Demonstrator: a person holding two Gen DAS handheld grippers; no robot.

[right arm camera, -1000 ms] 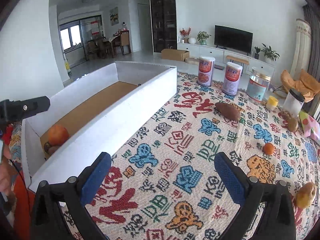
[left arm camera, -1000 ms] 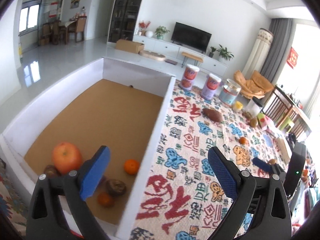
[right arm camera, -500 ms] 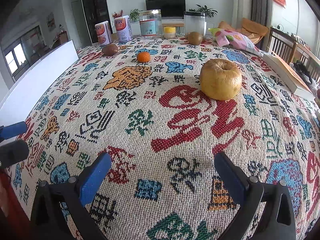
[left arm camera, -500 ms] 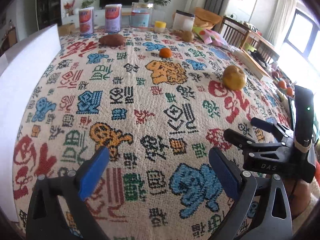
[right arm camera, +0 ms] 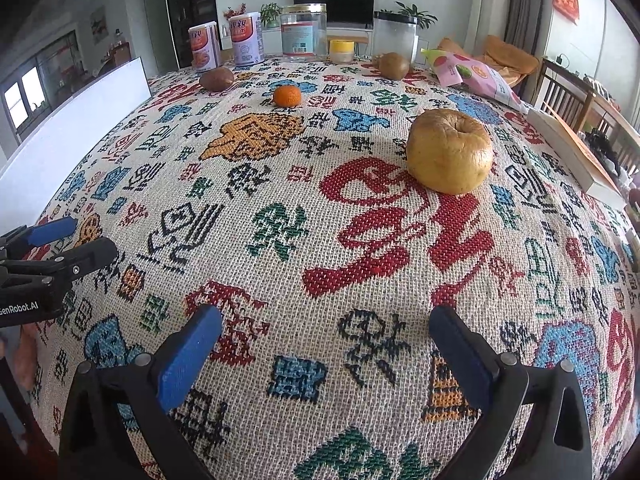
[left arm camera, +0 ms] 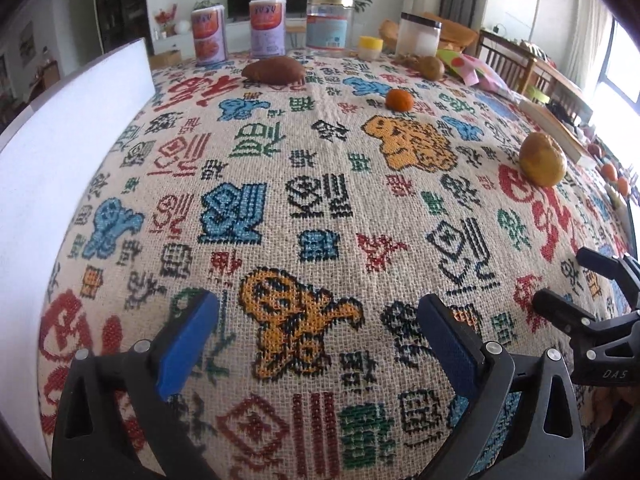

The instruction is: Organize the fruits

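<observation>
A wrinkled yellow apple (right arm camera: 449,151) sits on the patterned tablecloth (right arm camera: 280,200), ahead and slightly right of my open, empty right gripper (right arm camera: 324,336). The same apple (left arm camera: 543,159) shows far right in the left wrist view. A small orange (right arm camera: 287,95) (left arm camera: 399,99) lies further back, with a brown sweet potato (left arm camera: 273,71) (right arm camera: 216,78) and a brown kiwi-like fruit (right arm camera: 394,65) (left arm camera: 431,67) behind it. My left gripper (left arm camera: 320,322) hovers open over bare cloth with nothing held. The white box wall (left arm camera: 60,152) stands at the left.
Two cans (right arm camera: 224,46), a glass jar (right arm camera: 303,31), a yellow-lidded pot (right arm camera: 341,51) and a black-lidded container (right arm camera: 395,39) line the far edge. A snack bag (right arm camera: 472,74) and a book (right arm camera: 572,148) lie at the right. Wooden chairs stand beyond the table's right side.
Both grippers swung right, away from the box with its fruit, and now face the table top. The yellow apple has come close in front of the right gripper. Both stay open.
</observation>
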